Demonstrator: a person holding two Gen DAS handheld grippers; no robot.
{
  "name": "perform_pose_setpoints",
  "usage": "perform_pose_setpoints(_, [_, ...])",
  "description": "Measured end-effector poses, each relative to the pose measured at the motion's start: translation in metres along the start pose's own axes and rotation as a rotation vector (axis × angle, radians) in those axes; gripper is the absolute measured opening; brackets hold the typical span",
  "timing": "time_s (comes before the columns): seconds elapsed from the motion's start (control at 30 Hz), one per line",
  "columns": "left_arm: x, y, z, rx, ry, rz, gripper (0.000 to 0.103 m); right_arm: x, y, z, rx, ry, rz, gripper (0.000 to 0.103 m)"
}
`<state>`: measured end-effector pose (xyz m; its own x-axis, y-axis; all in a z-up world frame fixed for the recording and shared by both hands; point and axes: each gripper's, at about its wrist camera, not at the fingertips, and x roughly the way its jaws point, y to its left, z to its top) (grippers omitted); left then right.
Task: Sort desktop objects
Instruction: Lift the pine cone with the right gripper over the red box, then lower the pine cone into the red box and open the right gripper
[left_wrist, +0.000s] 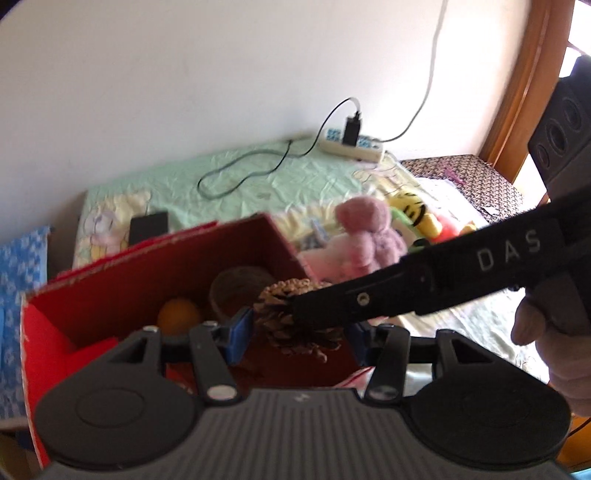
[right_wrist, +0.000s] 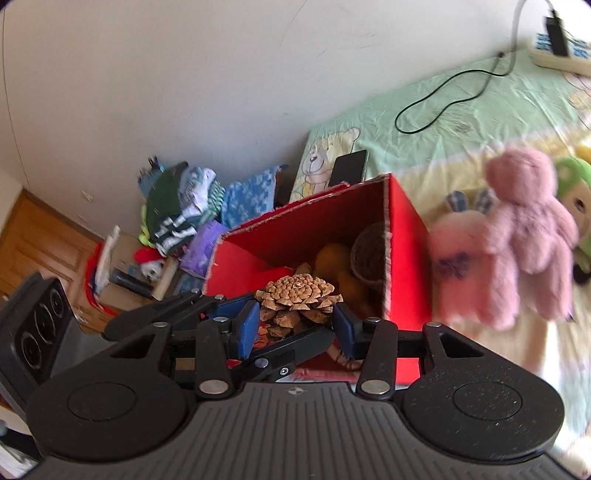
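Right claw (right_wrist: 295, 325) pinching pinecone (right_wrist: 295, 299) at lower centre, above red box (right_wrist: 406, 236). Left claw (left_wrist: 295, 332) spread around the same pinecone (left_wrist: 291, 317); contact unclear. Box holds an orange ball (left_wrist: 179, 314) and a basket (left_wrist: 236, 288). Pink plush (right_wrist: 524, 236) lies right, on the bed (right_wrist: 461, 118).

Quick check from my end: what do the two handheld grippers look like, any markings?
Both are black, with a ribbed grey base and two round discs. The left gripper and right gripper have blue finger pads on silver-riveted linkage arms. White letters "DAS" mark the right one's side.
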<state>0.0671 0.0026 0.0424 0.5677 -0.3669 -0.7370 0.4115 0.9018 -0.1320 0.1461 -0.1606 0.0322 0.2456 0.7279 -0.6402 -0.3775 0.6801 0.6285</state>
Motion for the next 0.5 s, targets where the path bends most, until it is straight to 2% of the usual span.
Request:
perform_pose_setpoints(0.2, [0.035,0.042,-0.016,-0.113,0.111,-0.041,0.053,0.051,0.011,0.003,-0.064,0.137,-0.100,0.044])
perform_pose_setpoints(0.5, [0.062,0.055,-0.033,-0.187,0.222,-0.109,0.054,0.083,0.020,0.005,-0.172,0.281,-0.256,0.045])
